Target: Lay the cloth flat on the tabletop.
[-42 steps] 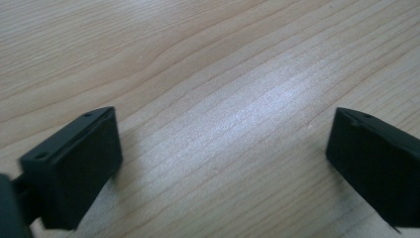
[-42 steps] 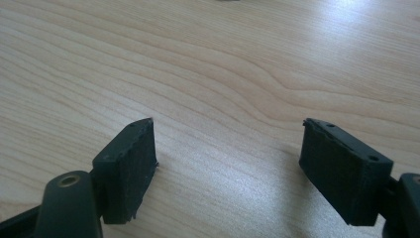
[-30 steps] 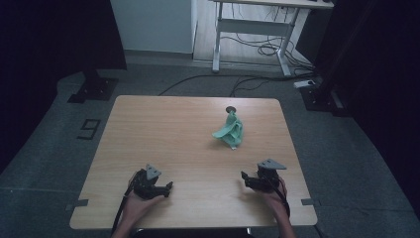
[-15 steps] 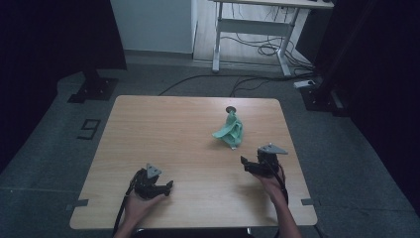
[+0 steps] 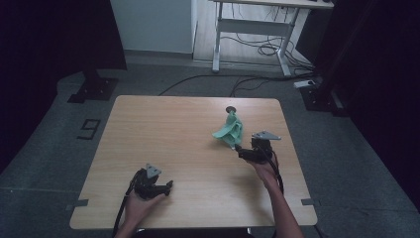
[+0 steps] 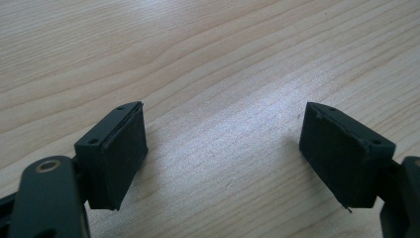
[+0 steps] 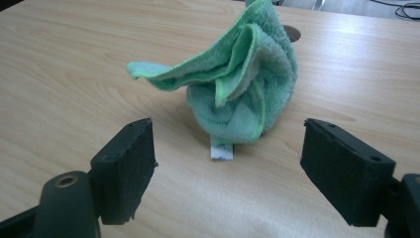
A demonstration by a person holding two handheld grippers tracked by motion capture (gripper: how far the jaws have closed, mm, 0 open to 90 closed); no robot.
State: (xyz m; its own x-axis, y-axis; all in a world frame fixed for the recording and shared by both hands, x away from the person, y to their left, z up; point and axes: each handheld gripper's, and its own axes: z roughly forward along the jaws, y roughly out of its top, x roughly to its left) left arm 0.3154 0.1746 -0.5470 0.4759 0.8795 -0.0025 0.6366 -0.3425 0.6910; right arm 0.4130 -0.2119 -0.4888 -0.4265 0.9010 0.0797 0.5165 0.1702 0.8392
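Note:
A crumpled green cloth (image 5: 229, 130) lies bunched on the right half of the wooden table (image 5: 173, 129). In the right gripper view the green cloth (image 7: 237, 89) sits just ahead of the jaws, with a small white tag (image 7: 221, 150) at its base. My right gripper (image 5: 239, 150) is open, close to the cloth's near side, not touching it. The right gripper (image 7: 225, 168) holds nothing between its jaws. My left gripper (image 5: 167, 186) rests near the table's front left, open. In its own view the left gripper (image 6: 223, 158) has only bare wood between its jaws.
A small dark round hole (image 5: 231, 109) sits in the tabletop just beyond the cloth. A desk frame (image 5: 252, 29) and cables (image 5: 262, 49) stand on the floor behind the table. Dark stands (image 5: 94, 84) flank the table at the back.
My right gripper has moved forward and to the left, from near the front edge up to the cloth. The left gripper has stayed in place.

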